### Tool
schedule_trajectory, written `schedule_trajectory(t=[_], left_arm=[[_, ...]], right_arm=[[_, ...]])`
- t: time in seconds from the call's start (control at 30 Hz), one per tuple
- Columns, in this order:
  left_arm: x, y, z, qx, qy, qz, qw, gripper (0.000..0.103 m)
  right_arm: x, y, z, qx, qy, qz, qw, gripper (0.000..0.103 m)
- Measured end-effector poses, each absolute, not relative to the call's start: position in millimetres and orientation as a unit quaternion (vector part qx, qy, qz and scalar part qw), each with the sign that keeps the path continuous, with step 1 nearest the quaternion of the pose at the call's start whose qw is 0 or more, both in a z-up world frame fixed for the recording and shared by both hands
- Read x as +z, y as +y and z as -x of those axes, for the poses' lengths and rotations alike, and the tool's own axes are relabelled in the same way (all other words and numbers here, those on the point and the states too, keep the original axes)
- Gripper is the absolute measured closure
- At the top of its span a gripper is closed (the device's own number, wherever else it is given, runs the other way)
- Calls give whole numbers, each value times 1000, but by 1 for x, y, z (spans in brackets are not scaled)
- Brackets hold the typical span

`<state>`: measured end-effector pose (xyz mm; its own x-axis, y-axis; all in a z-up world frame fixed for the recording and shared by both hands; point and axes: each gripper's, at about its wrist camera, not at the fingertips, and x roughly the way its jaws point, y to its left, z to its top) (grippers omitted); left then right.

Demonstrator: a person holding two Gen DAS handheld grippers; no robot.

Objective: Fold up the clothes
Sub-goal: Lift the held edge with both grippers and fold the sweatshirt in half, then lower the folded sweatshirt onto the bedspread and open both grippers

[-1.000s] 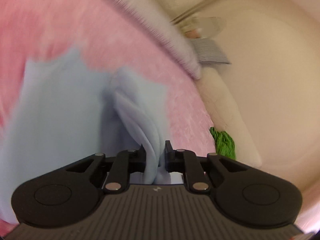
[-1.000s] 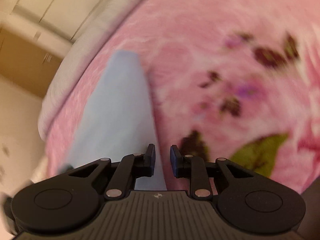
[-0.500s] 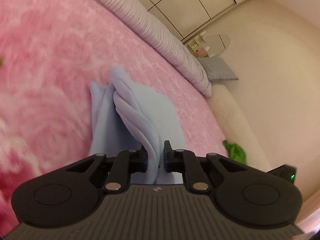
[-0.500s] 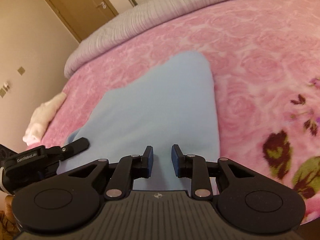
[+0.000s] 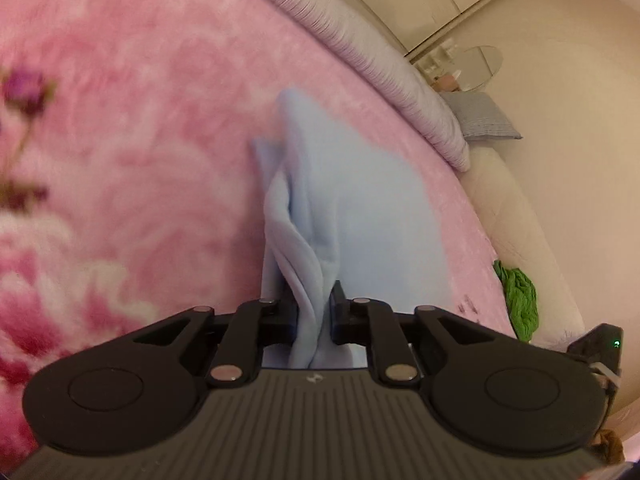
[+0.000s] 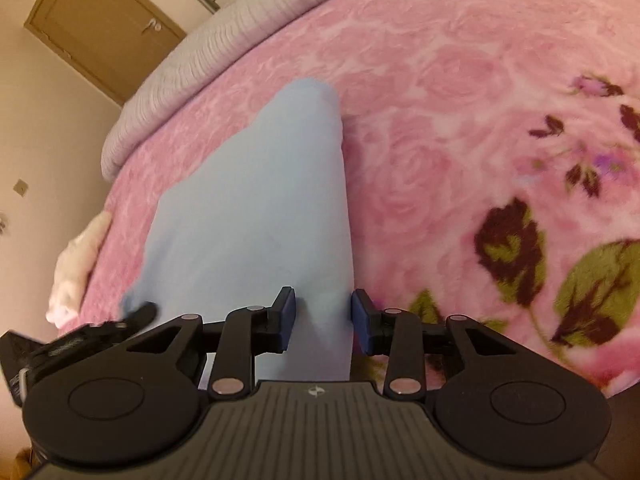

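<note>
On my left wrist view, the left tongs (image 5: 313, 312) are clamped on a bunched ridge of the light blue garment (image 5: 360, 216), the folds rising straight out from between the two black fingers. The rest of the cloth fans away flat over the pink blanket (image 5: 140, 140) on the bed. A grey ribbed bedspread (image 5: 360, 52) runs along the blanket's far edge, with a grey cushion (image 5: 480, 120) just past its end. A green cloth (image 5: 518, 300) lies at the right side of the bed, and I can see a round mirror (image 5: 476, 68) and pale cupboard doors beyond. The left part of this view is blurred.

Over to my right wrist view: the right tongs (image 6: 323, 320) stand apart, blue pads (image 6: 288, 318) on either side of the garment's near right edge, with gaps between pads and cloth. The light blue garment (image 6: 248, 220) stretches away as a long smooth panel across the rose-patterned blanket (image 6: 460, 100). At lower left, the tip of my other gripper touches the cloth's left corner. A white cloth (image 6: 78, 264) sits on the bed's left edge, and a brown door (image 6: 100, 24) shows beyond the bed.
</note>
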<state>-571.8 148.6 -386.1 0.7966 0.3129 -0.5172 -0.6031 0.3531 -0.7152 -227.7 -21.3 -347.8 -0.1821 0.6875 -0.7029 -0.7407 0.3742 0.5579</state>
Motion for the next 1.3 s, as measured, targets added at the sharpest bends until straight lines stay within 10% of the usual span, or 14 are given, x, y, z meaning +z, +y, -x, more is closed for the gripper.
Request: schedule_trajectory(t=[0.53, 1.1, 1.23, 1.3], left_arm=[[-300, 83, 570, 399, 186, 357, 824, 85], [-335, 73, 551, 405, 244, 377, 796, 98], [-319, 54, 543, 418, 273, 369, 784, 73], [-314, 44, 537, 427, 293, 353, 779, 69]], right_arm=[[-327, -55, 236, 584, 478, 26, 656, 78], [-333, -50, 284, 601, 393, 152, 680, 76], [-326, -59, 271, 585, 432, 112, 677, 70], [-326, -62, 267, 569, 448, 110, 680, 51]])
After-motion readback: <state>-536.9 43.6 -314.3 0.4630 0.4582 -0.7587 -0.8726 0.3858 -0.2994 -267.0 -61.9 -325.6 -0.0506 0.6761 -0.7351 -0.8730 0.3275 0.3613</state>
